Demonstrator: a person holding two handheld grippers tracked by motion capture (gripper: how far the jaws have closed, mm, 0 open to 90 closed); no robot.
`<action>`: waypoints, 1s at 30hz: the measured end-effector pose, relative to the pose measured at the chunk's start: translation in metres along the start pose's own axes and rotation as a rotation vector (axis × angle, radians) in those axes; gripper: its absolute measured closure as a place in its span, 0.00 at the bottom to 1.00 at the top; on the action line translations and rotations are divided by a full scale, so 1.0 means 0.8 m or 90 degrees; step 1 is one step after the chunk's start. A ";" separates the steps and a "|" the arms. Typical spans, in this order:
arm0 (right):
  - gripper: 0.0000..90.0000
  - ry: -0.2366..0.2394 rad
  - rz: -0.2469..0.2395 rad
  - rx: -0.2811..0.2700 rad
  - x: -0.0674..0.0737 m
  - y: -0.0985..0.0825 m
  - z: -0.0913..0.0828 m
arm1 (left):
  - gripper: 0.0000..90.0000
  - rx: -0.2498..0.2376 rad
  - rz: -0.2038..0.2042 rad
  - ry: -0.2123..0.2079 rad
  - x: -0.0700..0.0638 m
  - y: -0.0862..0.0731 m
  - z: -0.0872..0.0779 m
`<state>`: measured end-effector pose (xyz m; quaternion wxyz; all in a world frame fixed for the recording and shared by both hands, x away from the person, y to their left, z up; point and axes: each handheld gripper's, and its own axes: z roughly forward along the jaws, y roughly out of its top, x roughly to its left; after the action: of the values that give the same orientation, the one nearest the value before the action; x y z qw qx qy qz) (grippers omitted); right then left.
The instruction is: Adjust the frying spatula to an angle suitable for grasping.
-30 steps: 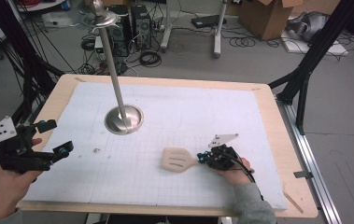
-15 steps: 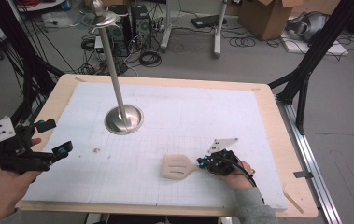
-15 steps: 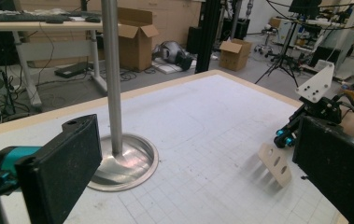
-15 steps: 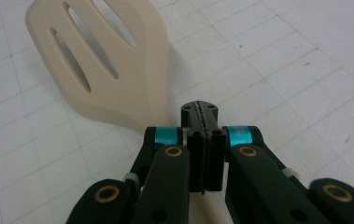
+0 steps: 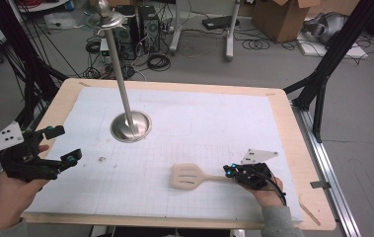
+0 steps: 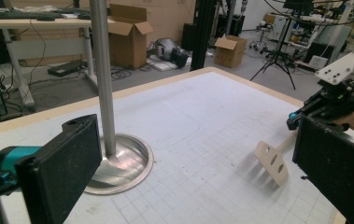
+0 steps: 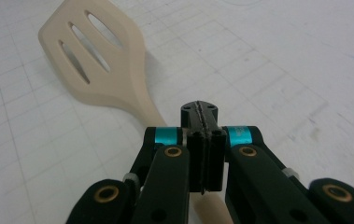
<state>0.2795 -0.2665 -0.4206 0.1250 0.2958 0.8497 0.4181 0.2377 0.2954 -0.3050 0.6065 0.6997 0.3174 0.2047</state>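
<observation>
A pale wooden slotted spatula point(image 5: 188, 177) sits near the table's front, head to the left, handle running right. My right gripper point(image 5: 230, 171) is shut at the handle's end. In the right gripper view its jaws point(image 7: 199, 110) are pressed together over the handle, and the spatula head point(image 7: 97, 70) stretches ahead, just above the gridded mat. In the left gripper view the spatula point(image 6: 272, 161) looks tilted, with a shadow under it. My left gripper point(image 5: 66, 143) is open at the table's left edge, nothing between its jaws point(image 6: 198, 172).
A metal pole on a round steel base point(image 5: 131, 126) stands at the mat's back left, close ahead of the left gripper's jaws point(image 6: 118, 161). A white gridded mat point(image 5: 199, 123) covers the wooden table point(image 5: 293, 128). Cardboard boxes, cables and stands lie on the floor beyond.
My right hand has shifted right and a little toward the front edge. The spatula came slightly nearer with it, and more of its handle shows. The left gripper has stayed put.
</observation>
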 end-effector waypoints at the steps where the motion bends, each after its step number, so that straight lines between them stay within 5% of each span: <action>1: 1.00 -0.004 0.007 0.001 -0.001 -0.005 -0.006 | 0.02 -0.001 0.000 -0.001 0.000 0.000 0.001; 13: 1.00 -0.032 0.059 -0.007 -0.007 -0.051 -0.049 | 0.02 0.005 0.002 -0.010 0.000 0.001 0.010; 30: 1.00 -0.051 0.103 0.020 -0.015 -0.089 -0.065 | 0.02 0.008 -0.003 -0.012 0.002 -0.002 0.014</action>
<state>0.2370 -0.3408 -0.4447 0.1198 0.3820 0.8239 0.4010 0.2459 0.2888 -0.3084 0.6055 0.7045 0.3149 0.1947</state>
